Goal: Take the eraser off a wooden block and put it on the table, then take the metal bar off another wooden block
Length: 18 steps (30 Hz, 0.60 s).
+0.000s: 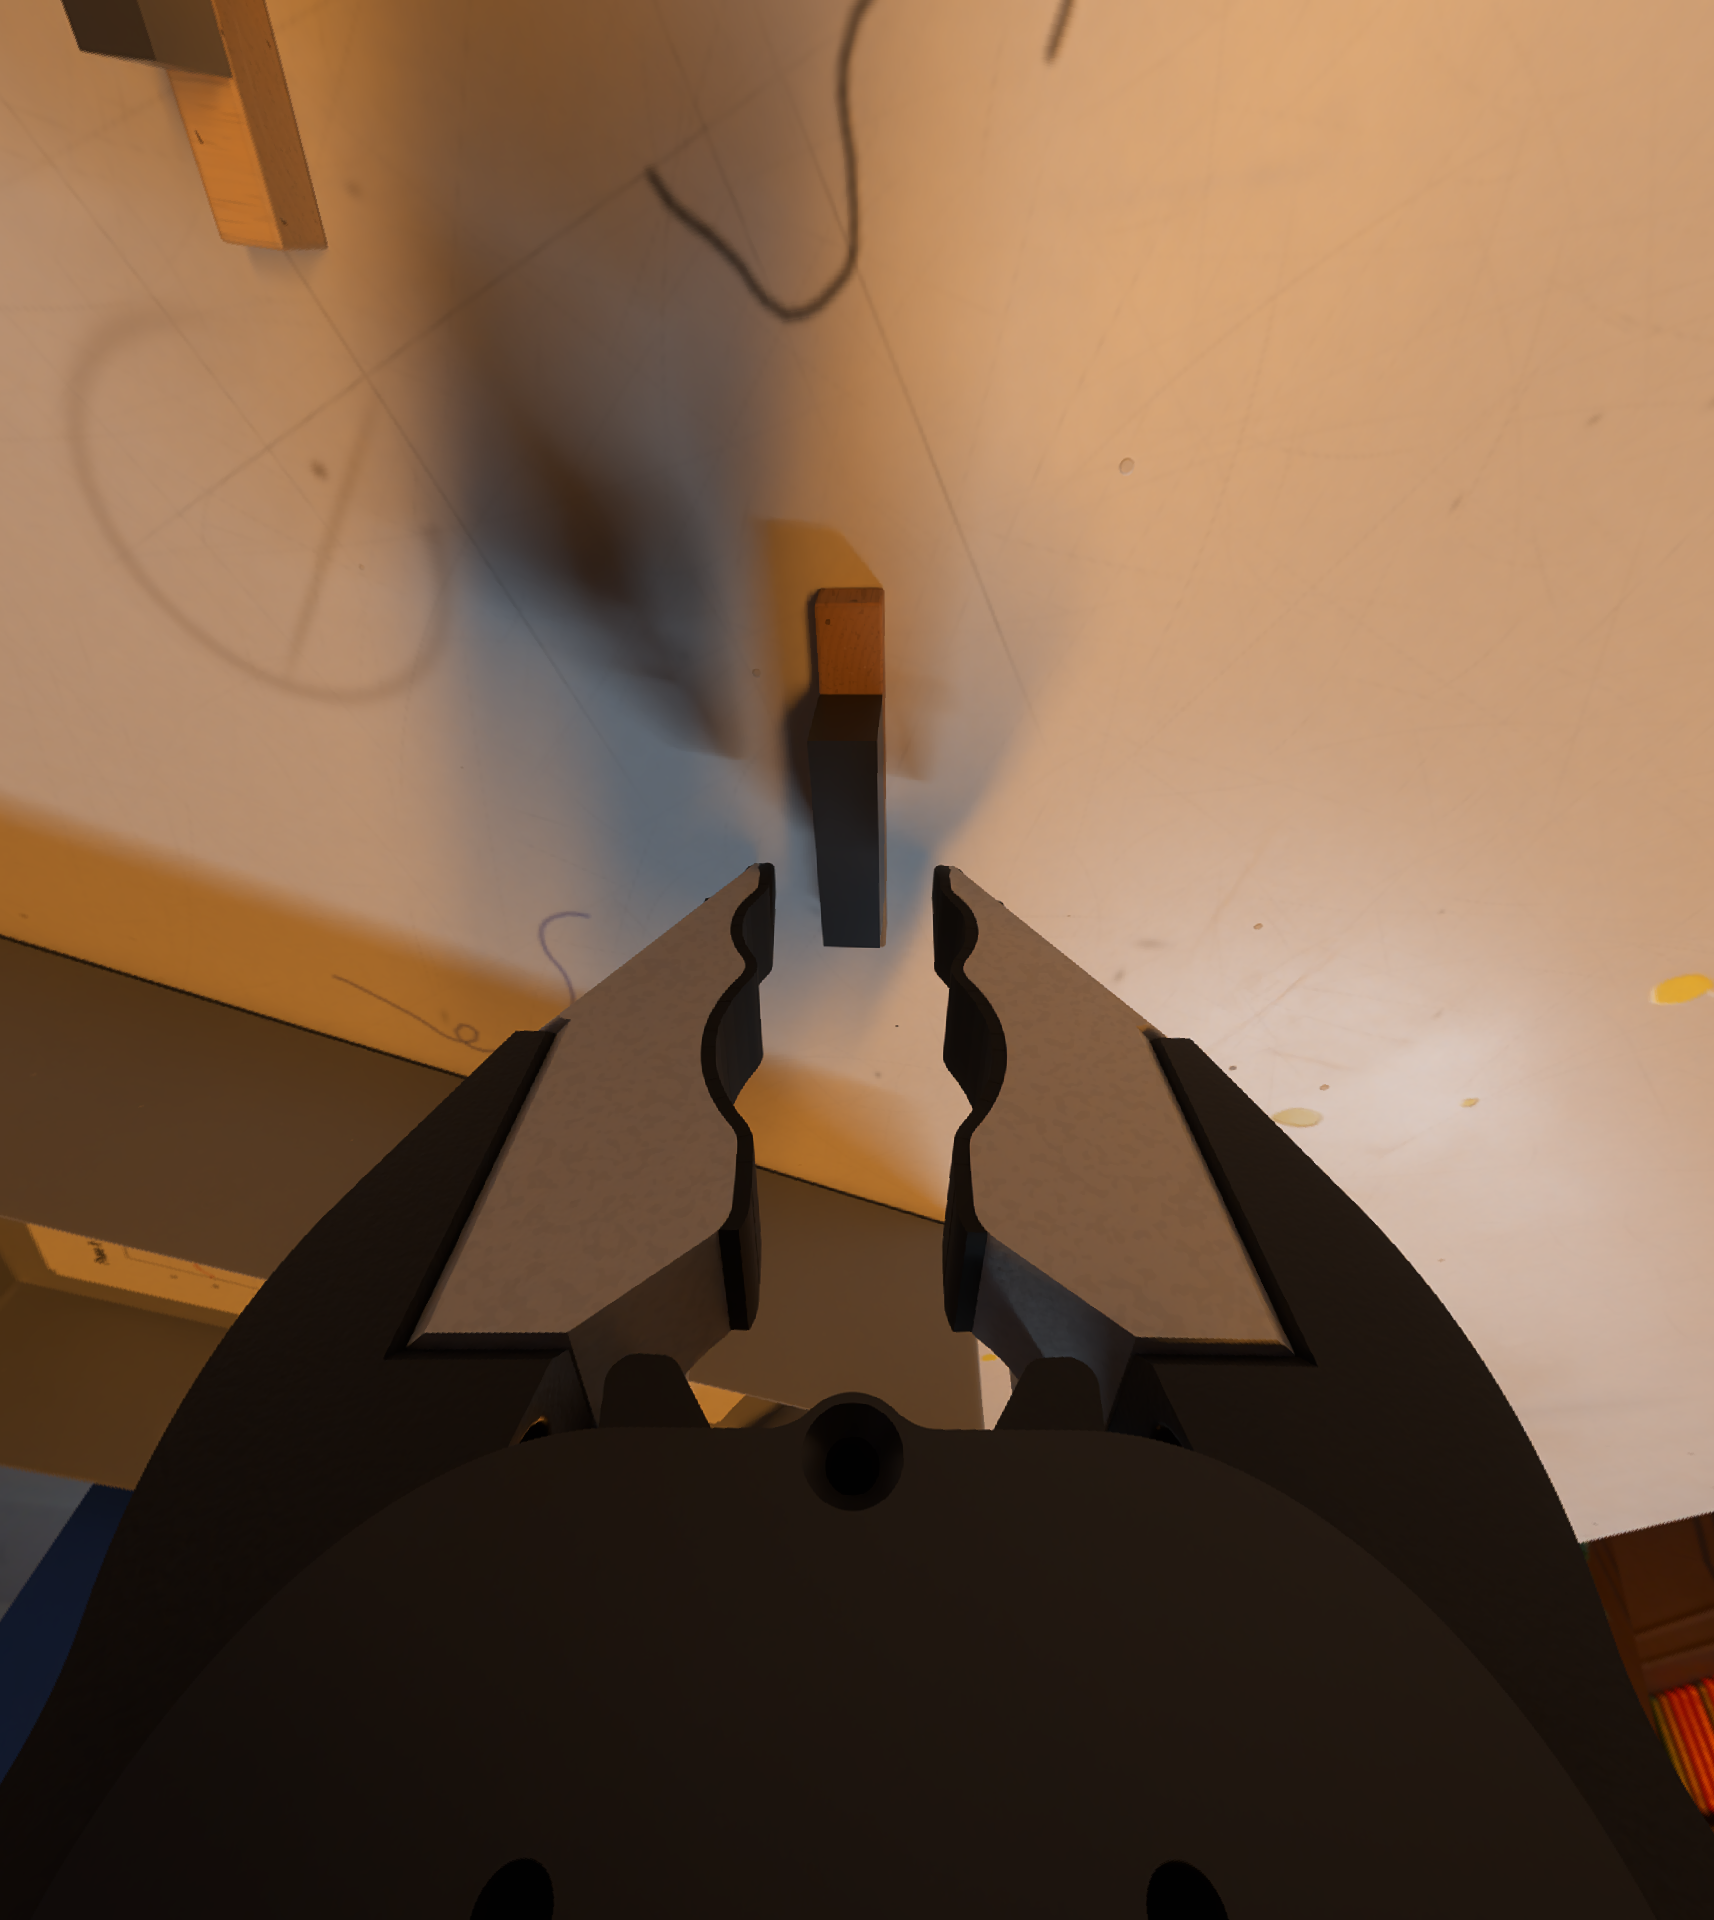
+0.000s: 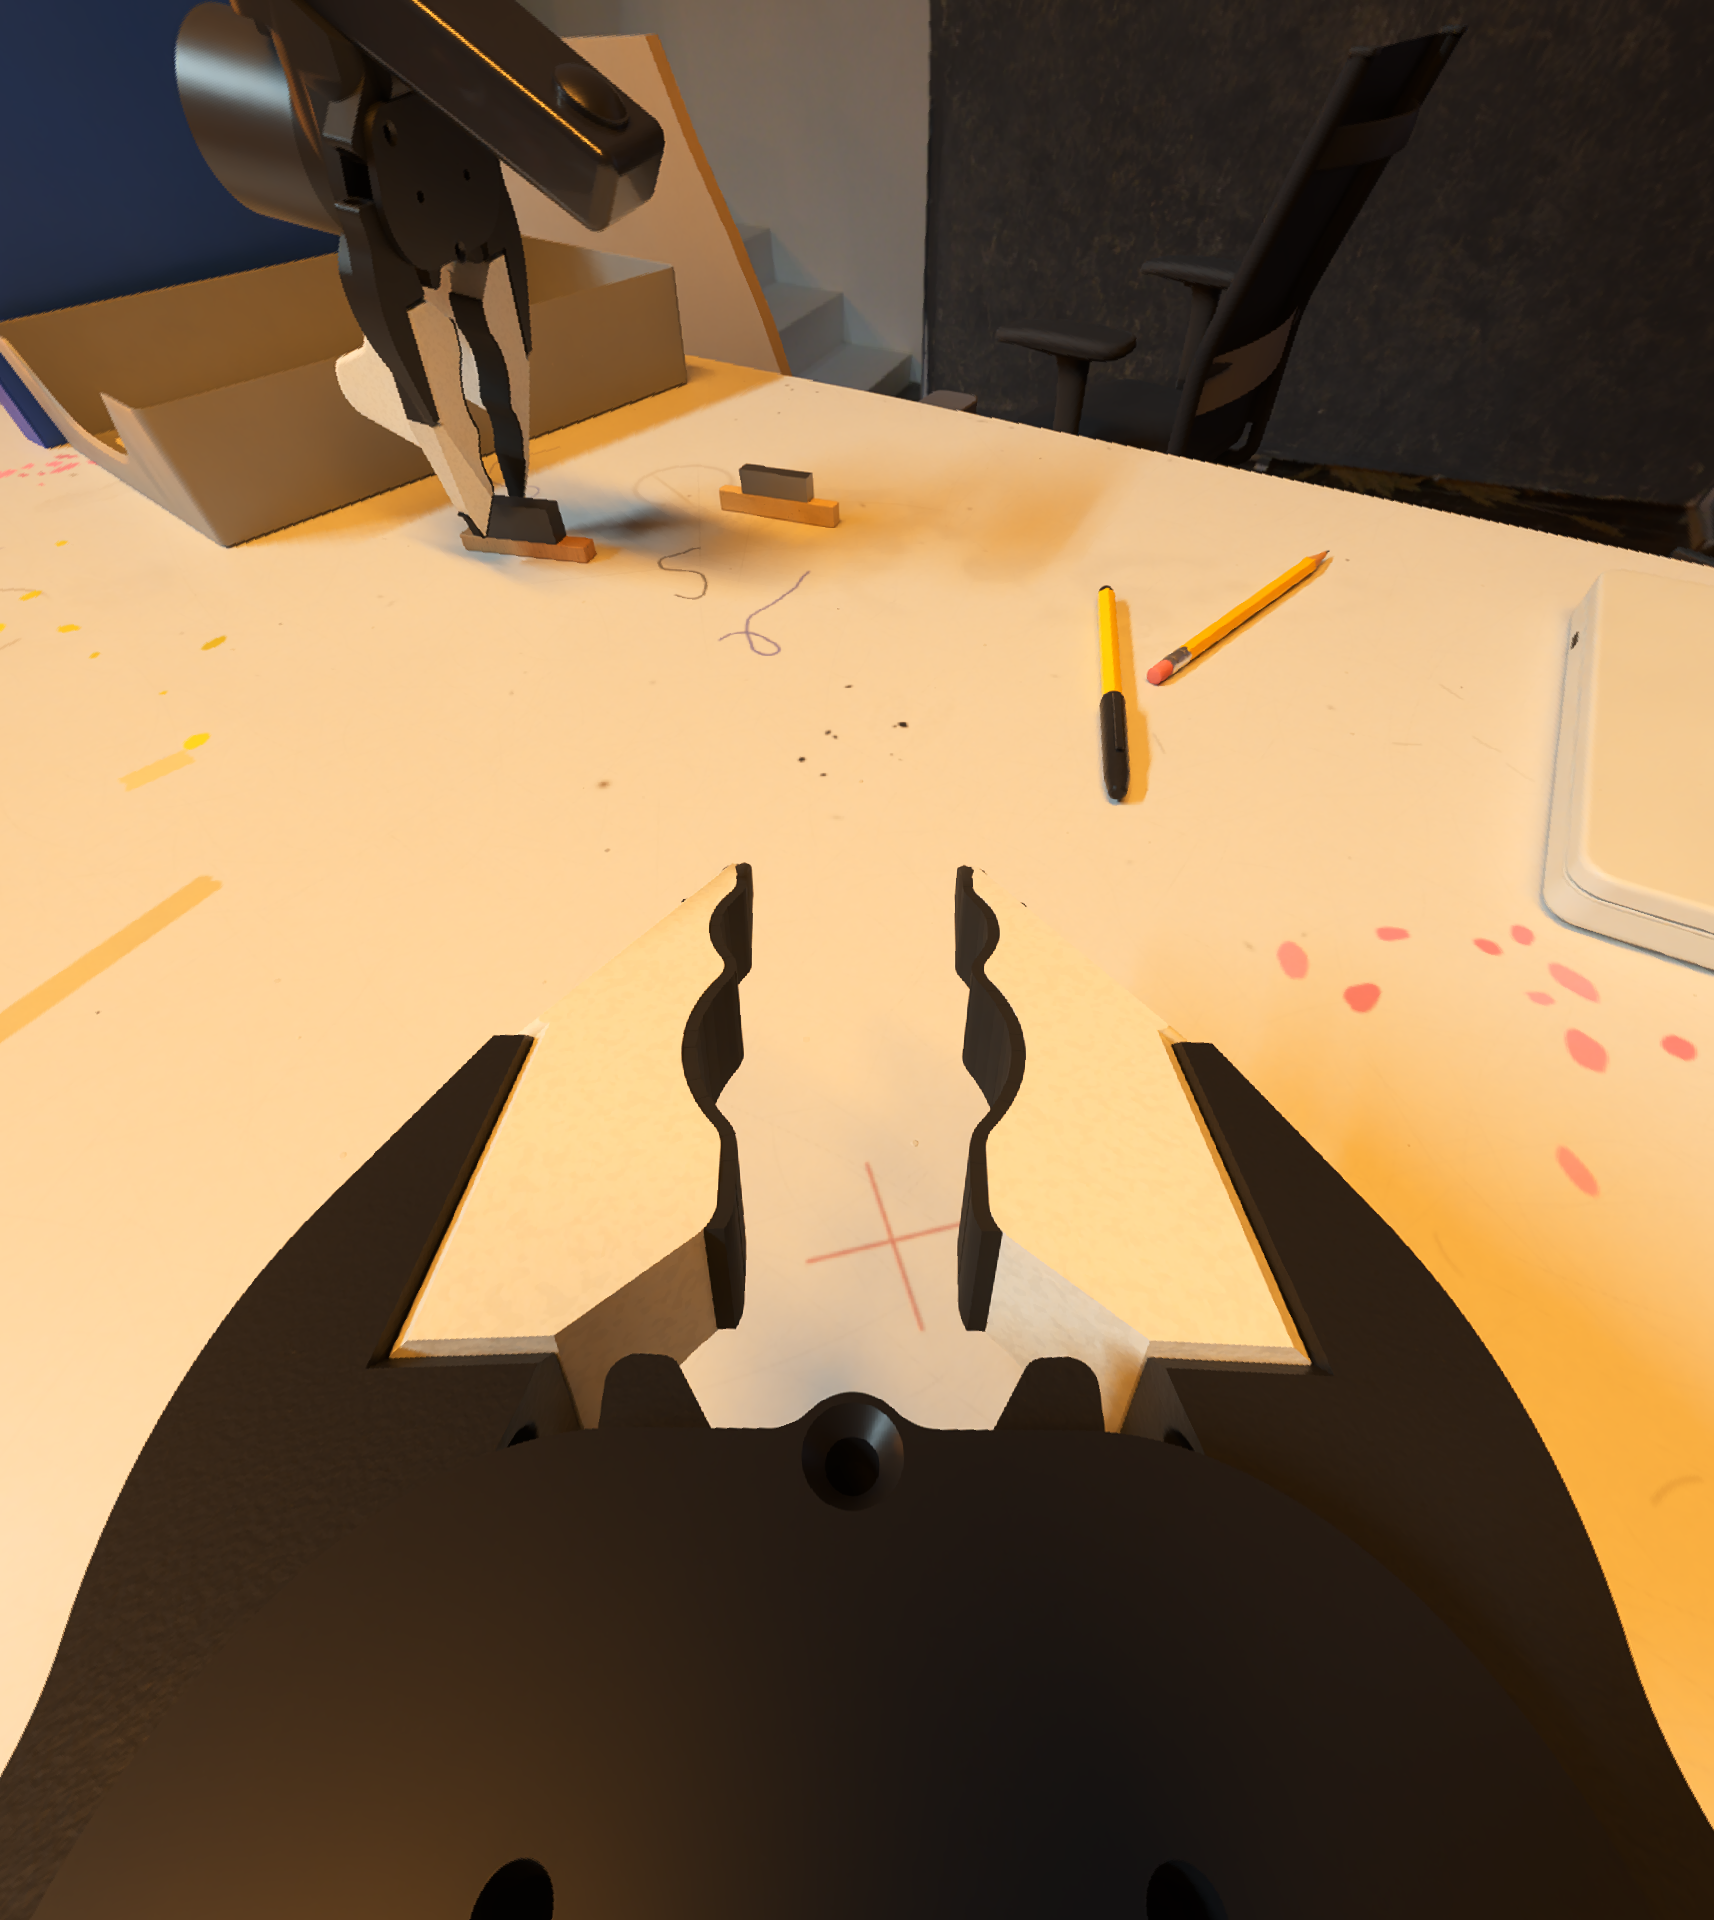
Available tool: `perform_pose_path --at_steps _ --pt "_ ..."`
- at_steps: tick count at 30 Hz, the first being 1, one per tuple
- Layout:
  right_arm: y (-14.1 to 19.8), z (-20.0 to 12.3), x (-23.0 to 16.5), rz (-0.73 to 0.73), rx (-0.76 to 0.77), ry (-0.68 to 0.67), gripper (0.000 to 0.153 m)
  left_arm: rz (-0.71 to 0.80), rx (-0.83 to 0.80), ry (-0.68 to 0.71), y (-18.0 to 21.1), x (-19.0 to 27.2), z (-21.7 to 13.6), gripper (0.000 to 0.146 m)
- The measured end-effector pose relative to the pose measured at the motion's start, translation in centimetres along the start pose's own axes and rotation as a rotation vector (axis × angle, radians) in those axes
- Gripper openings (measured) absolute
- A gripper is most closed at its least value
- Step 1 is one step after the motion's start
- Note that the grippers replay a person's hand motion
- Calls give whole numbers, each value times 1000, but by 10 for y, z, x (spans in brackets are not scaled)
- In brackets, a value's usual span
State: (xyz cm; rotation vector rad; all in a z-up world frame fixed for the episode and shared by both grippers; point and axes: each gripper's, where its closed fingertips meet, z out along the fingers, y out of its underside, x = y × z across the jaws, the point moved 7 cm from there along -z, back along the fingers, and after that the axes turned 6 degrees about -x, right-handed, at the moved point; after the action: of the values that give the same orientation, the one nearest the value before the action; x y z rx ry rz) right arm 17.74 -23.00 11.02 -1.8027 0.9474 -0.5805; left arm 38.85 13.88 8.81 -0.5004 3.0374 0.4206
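My left gripper [image 1: 853, 883], jaws apart, straddles the dark eraser [image 1: 848, 831]; light and grippy, I'd pinch its long sides.

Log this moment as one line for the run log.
left gripper: open, straddling dark piece on wooden block | right gripper: open, empty, above table | second block: still loaded

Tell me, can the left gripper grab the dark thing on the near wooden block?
Probably yes. The left gripper is open, the dark piece on its wooden block sits just beyond its fingertips, and nothing blocks it.
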Motion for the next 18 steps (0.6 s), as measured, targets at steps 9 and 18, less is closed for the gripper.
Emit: perform_pose_path --at_steps 9,18 --pt "-1 -1 -2 -5 5 -6 38 -36 19 42 -1 -3 0 16" --pt "1 1 -2 -17 -9 -1 38 -25 51 -7 -2 -2 -4 11"
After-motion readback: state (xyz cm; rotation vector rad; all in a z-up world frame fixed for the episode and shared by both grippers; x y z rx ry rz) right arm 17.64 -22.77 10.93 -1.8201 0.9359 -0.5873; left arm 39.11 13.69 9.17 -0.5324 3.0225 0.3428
